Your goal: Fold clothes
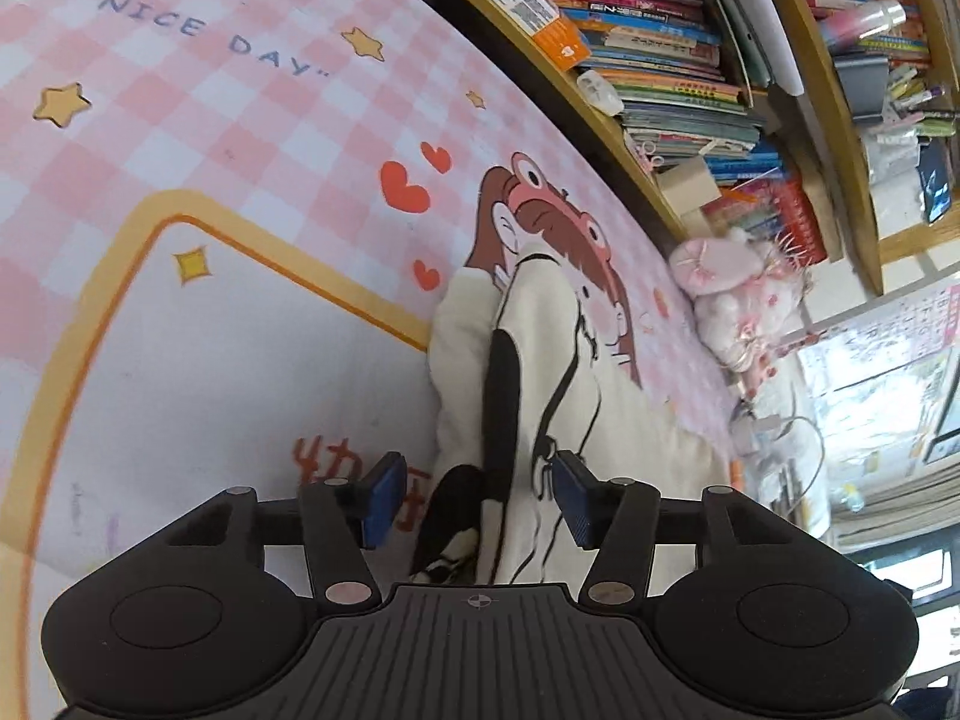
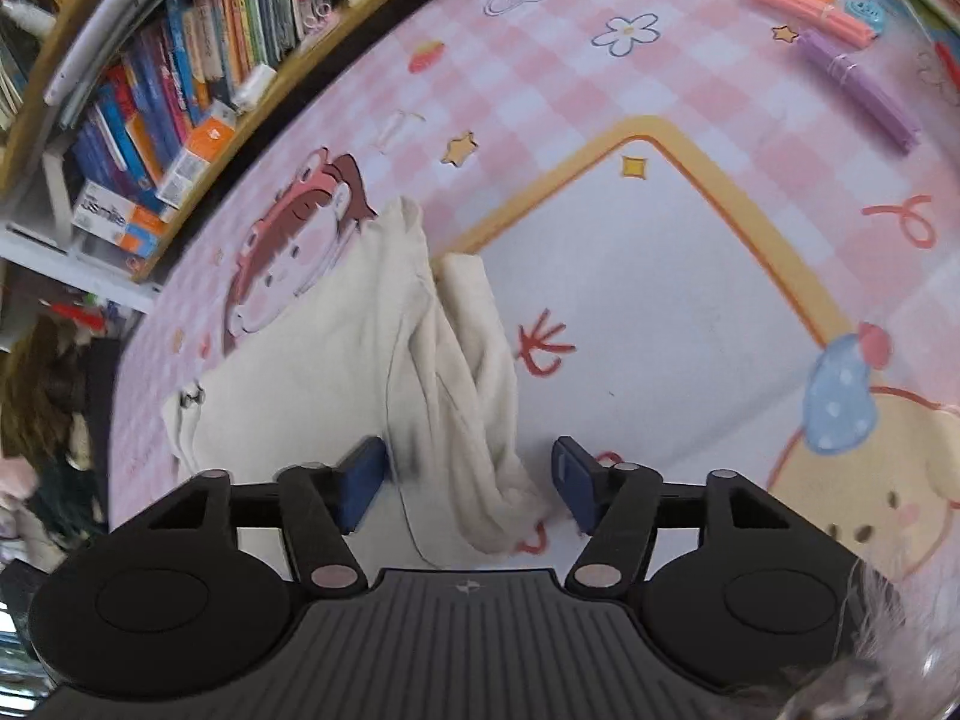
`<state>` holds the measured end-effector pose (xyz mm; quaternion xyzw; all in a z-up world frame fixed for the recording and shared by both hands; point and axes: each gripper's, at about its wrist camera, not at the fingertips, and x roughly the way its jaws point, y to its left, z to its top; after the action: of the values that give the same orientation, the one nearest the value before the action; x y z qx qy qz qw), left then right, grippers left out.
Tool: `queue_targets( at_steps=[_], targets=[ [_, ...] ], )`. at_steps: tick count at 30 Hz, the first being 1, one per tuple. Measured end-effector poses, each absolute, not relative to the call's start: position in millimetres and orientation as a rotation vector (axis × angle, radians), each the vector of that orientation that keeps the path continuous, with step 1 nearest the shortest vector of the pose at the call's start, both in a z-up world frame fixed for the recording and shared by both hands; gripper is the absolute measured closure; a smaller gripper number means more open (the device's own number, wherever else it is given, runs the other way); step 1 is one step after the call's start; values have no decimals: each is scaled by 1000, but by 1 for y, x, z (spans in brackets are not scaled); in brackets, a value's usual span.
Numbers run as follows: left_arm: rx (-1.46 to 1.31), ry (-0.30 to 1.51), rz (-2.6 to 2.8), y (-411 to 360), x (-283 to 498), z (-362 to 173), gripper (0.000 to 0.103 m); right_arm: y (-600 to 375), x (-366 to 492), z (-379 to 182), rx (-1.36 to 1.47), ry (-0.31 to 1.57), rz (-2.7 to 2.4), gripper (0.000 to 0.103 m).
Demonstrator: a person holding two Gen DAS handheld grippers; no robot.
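My left gripper (image 1: 473,492) stands with its jaws spread wide, the cream garment (image 1: 540,396) with black markings running up between the blue pads (image 1: 384,495), which seem clear of the cloth, though I cannot be sure. My right gripper (image 2: 468,480) gapes too, a twisted fold of the same garment (image 2: 372,348) lying between its fingers. The garment sprawls rumpled on the pink checked mat (image 1: 180,90). Past the mat's edge stands a bookshelf (image 1: 648,30), with a plush toy (image 1: 738,288) beside it.
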<state>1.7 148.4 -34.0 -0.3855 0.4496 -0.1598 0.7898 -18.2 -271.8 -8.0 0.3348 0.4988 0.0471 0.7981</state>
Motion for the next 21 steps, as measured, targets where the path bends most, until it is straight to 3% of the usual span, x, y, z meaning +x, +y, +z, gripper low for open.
queue_targets(
  at_steps=[2, 4, 6, 9, 10, 13, 17, 21],
  targets=[
    [-852, 971, -355, 144, 5, -36, 51, -265, -14, -8, 704, 1071, 125, 42],
    [-841, 976, -364, 137, 9, -36, 53, -257, -12, -7, 656, 1070, 137, 64],
    [-777, 976, -357, 129, 9, -31, 57, -248, -13, -5, 605, 1051, 129, 71],
    [-655, 939, -335, 118, 2, -19, 83, -232, -21, 8, 446, 968, 158, 83],
    [-625, 905, -337, 115, -3, -13, 84, -226, -25, 13, 381, 931, 175, 84],
    [-576, 850, -348, 111, -11, -2, 85, -213, -38, 24, 209, 838, 210, 85],
    [-645, 906, -357, 122, -5, -14, 81, -225, -33, 14, 291, 896, 198, 84],
    [-701, 938, -360, 127, -3, -21, 71, -249, -26, 2, 487, 978, 146, 64]
  ],
)
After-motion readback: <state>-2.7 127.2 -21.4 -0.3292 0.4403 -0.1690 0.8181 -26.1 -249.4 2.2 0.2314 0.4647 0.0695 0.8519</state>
